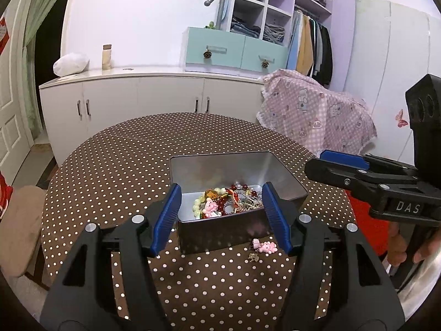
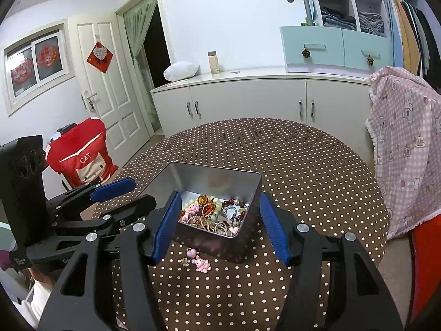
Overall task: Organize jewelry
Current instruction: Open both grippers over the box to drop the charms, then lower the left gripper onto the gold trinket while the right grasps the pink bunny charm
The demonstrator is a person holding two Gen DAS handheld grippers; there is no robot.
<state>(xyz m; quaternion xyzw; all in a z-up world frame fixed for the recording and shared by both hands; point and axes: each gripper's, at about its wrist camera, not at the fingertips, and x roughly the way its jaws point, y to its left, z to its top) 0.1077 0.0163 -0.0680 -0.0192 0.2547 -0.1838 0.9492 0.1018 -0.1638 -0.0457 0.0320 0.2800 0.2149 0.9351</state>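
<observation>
Polka-dot table (image 1: 115, 165), jewelry tin (image 1: 220, 165) between both spread grippers (red CAT cushion (image 2: 82, 157) only rightward view)

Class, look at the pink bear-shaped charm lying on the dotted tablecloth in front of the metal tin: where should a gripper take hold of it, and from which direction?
Grip the pink bear-shaped charm across its body, coming from above: it lies flat on the brown dotted tablecloth. The metal tin blocks the far side.

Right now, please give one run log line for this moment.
left gripper: open, empty | right gripper: open, empty | metal tin: holds jewelry | pink bear charm: on table beside tin
</observation>
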